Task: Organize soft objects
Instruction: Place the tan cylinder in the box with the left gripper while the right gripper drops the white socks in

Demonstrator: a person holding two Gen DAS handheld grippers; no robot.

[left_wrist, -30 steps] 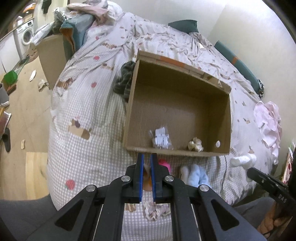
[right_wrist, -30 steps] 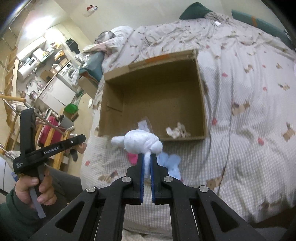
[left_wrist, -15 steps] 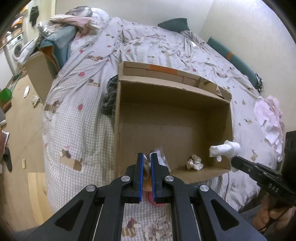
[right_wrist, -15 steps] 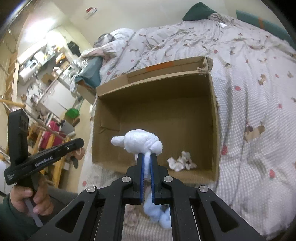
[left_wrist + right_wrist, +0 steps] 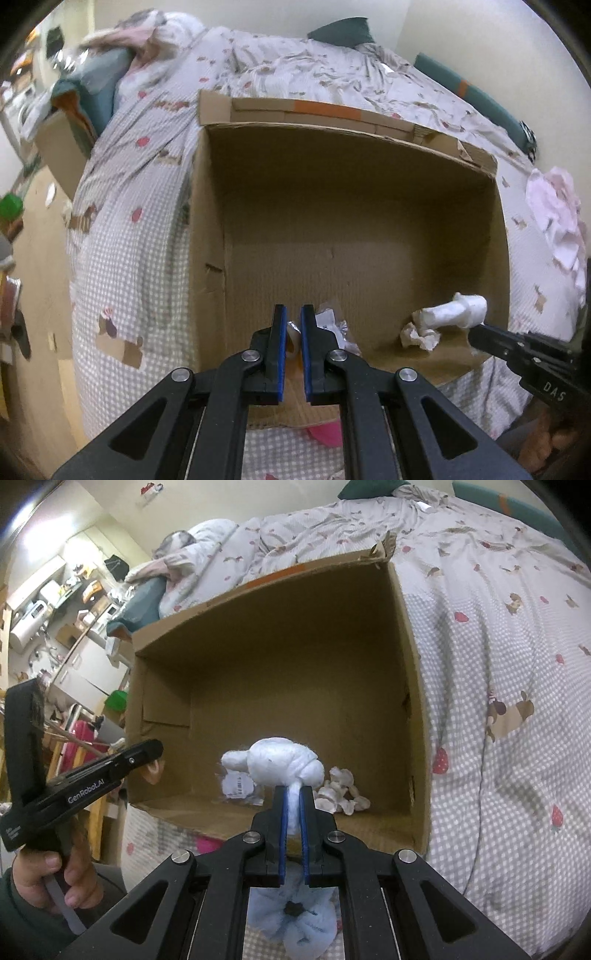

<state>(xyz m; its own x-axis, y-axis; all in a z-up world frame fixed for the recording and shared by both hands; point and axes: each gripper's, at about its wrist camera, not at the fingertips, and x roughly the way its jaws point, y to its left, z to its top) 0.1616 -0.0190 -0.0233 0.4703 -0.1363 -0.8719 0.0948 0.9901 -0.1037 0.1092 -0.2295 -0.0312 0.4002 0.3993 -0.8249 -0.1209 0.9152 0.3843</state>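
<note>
An open cardboard box (image 5: 369, 206) (image 5: 280, 657) lies on the bed. My right gripper (image 5: 291, 794) is shut on a white rolled sock (image 5: 284, 764), held over the box's front edge; the sock also shows in the left wrist view (image 5: 458, 314). My left gripper (image 5: 291, 314) is nearly shut with a narrow gap and holds nothing, over the box's front left. Inside the box lie a clear plastic packet (image 5: 332, 325) (image 5: 240, 786) and a crumpled cream piece (image 5: 421, 336) (image 5: 340, 794). A light blue fluffy item (image 5: 295, 915) and a pink item (image 5: 325, 434) lie on the bed in front of the box.
The bed has a grey checked cover (image 5: 498, 664) (image 5: 122, 229). A pale pink garment (image 5: 557, 218) lies at the right. Piled clothes and a second box (image 5: 74, 122) stand at the bed's left. Floor and kitchen clutter (image 5: 55, 609) lie beyond.
Both grippers have moved forward toward the box. The white sock has been carried from in front of the box to over its front edge. The left gripper stays empty.
</note>
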